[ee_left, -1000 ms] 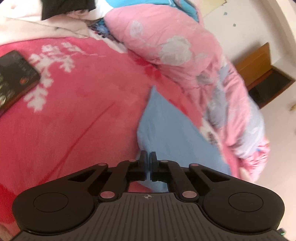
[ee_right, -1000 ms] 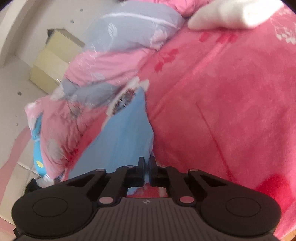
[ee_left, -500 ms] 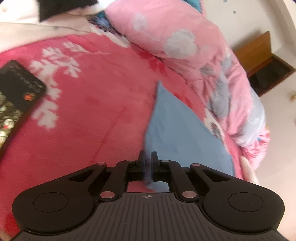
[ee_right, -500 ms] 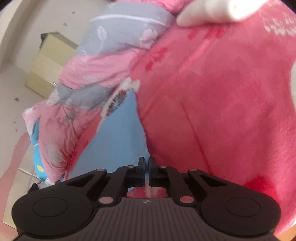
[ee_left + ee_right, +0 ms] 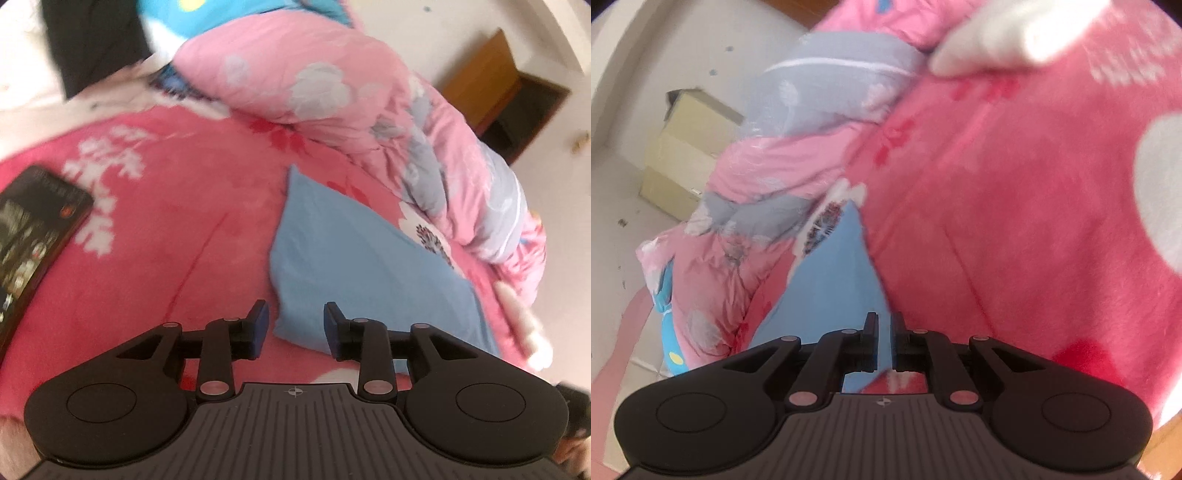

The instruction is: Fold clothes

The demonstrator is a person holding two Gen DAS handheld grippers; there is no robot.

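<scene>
left wrist view: the left gripper [image 5: 295,325] is spread wide over the near corner of the blue garment [image 5: 362,266], which lies flat on the red blanket [image 5: 177,229]; half a second ago it pinched that corner. the right gripper [image 5: 884,341] has parted slightly around the garment's edge. a phone [image 5: 33,236] lies left, the pink quilt [image 5: 332,92] bunched beyond.

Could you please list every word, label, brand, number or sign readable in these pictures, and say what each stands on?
No text can be read.
Dark rectangular phone on the pink fleece blanket: screen shows marks, too blurred to read.
Left gripper body: a small crosshair mark, no letters.
Right gripper body: a small emblem, too small to read.
</scene>
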